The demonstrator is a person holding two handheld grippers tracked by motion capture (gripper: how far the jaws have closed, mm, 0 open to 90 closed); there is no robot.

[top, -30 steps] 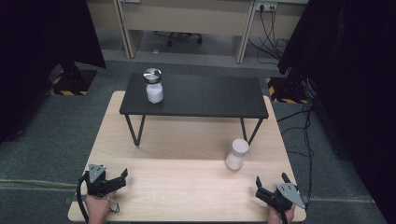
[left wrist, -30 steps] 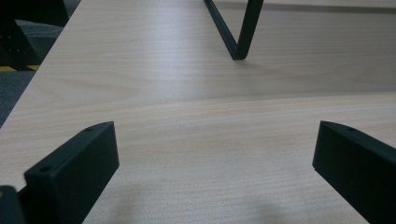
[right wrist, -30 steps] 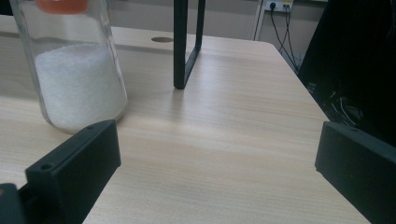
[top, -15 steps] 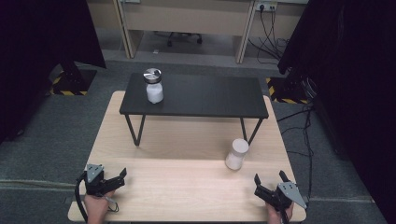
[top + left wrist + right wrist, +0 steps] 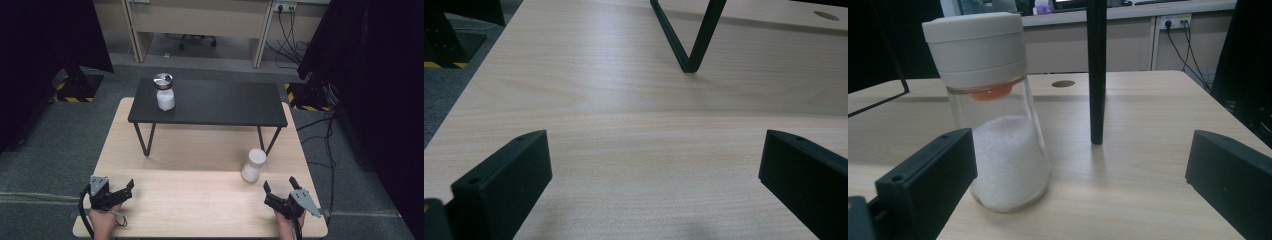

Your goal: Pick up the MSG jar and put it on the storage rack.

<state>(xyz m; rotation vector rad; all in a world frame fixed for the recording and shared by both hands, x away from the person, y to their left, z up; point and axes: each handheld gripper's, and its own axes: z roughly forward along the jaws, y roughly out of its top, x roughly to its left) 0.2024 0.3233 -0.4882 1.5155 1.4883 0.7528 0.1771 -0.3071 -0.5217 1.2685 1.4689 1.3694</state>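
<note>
A glass jar with a white lid (image 5: 253, 164) (image 5: 994, 115), part full of white powder, stands upright on the wooden table (image 5: 200, 150) at the right. A second jar with a metal lid (image 5: 164, 92) stands on the left end of the black raised shelf (image 5: 225, 102). My right gripper (image 5: 279, 188) (image 5: 1078, 185) rests open near the table's front right edge, just short of the white-lidded jar, which sits by its left jaw. My left gripper (image 5: 126, 190) (image 5: 651, 185) is open at the front left, with bare wood between its jaws.
The shelf's thin black legs (image 5: 143, 138) (image 5: 691, 40) (image 5: 1096, 75) stand on the table ahead of both grippers. Dark curtains (image 5: 45, 45) hang at both sides. Desks and cables (image 5: 290, 30) lie beyond the table. A round hole (image 5: 1063, 83) marks the tabletop.
Both grippers have shifted only slightly at the front edge. The jars have not moved.
</note>
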